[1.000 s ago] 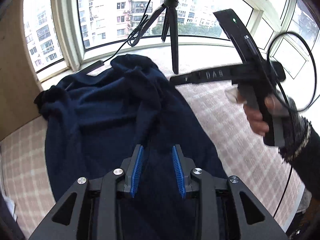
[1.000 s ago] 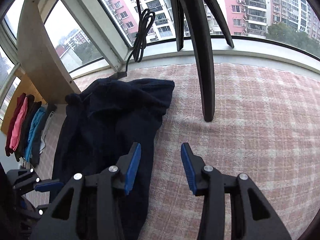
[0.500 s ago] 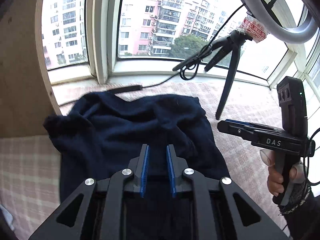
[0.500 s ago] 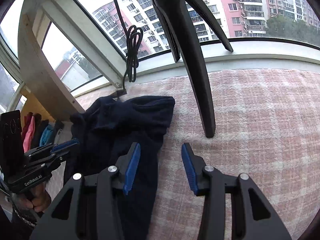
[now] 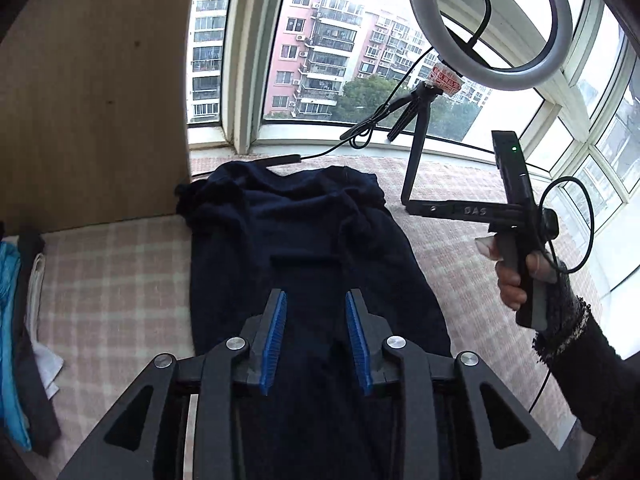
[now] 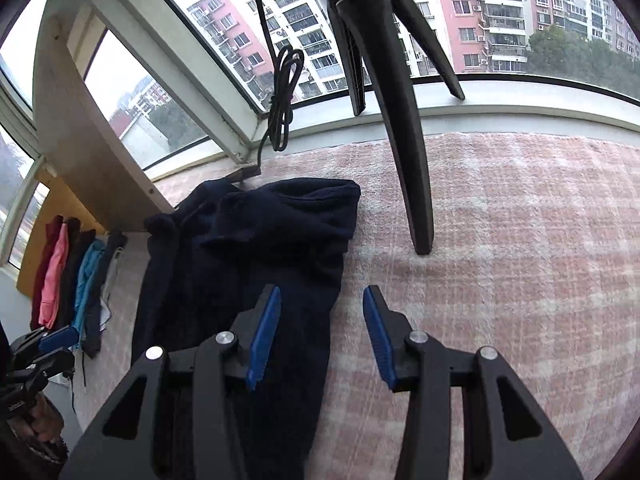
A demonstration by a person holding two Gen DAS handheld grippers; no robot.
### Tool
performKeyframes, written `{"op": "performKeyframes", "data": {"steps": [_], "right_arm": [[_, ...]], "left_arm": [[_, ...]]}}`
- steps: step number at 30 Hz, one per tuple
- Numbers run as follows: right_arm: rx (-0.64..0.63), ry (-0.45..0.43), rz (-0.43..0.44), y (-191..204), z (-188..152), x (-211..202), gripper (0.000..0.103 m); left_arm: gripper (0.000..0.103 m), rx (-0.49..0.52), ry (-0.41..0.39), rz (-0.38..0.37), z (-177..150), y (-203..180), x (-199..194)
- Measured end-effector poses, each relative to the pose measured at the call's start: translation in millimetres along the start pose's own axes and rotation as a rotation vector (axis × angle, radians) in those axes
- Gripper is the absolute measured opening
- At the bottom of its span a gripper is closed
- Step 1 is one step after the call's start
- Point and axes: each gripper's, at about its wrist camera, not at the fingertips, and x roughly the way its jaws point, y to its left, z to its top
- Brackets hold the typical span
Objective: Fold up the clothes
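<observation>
A dark navy garment (image 5: 304, 248) lies lengthwise and rumpled on a pink plaid blanket (image 5: 112, 280); its far end is bunched near the window. My left gripper (image 5: 316, 336) hovers over the near half of the garment, open, with nothing between its blue pads. A hand at the right holds my right gripper (image 5: 420, 208) level above the blanket, beside the garment's far right edge. In the right wrist view the right gripper (image 6: 320, 332) stands open over the garment's (image 6: 248, 248) right edge, holding nothing. The left gripper (image 6: 44, 344) shows at the lower left.
A black tripod (image 6: 412, 184) stands on the blanket just right of the garment and carries a ring light (image 5: 492, 24); its cable (image 6: 282, 100) hangs at the window sill. Several folded clothes (image 6: 76, 276) are lined up along the left. A wooden panel (image 5: 92, 100) rises at the far left.
My left gripper's pads have spread wider than half a second ago, and that view has pulled back and swung left. The right gripper stays open and has shifted slightly.
</observation>
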Motion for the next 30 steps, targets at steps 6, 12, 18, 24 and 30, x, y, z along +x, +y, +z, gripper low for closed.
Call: {"op": "performKeyframes", "data": {"steps": [6, 12, 18, 24, 30], "right_arm": [[0.002, -0.059, 0.05, 15.8, -57.3, -111.6, 0.042], [0.028, -0.074, -0.011, 49.6, -151.1, -223.6, 0.043], [0.105, -0.072, -0.101, 84.7, -300.9, -274.6, 0.051], [0.18, 0.104, -0.222, 99.9, -425.1, -212.5, 0.051], [0.156, 0.137, -0.266, 106.0, -459.9, -185.6, 0.051]], "left_arm": [[0.03, -0.05, 0.013, 0.069, -62.9, 36.1, -81.2], [0.03, -0.049, 0.052, 0.042, -134.1, 49.1, -146.2], [0.04, -0.06, 0.108, -0.013, -209.9, 57.6, -201.6], [0.039, -0.068, 0.321, -0.191, -309.0, 12.7, -151.2], [0.04, -0.024, 0.388, -0.131, -354.2, -17.2, -111.5]]}}
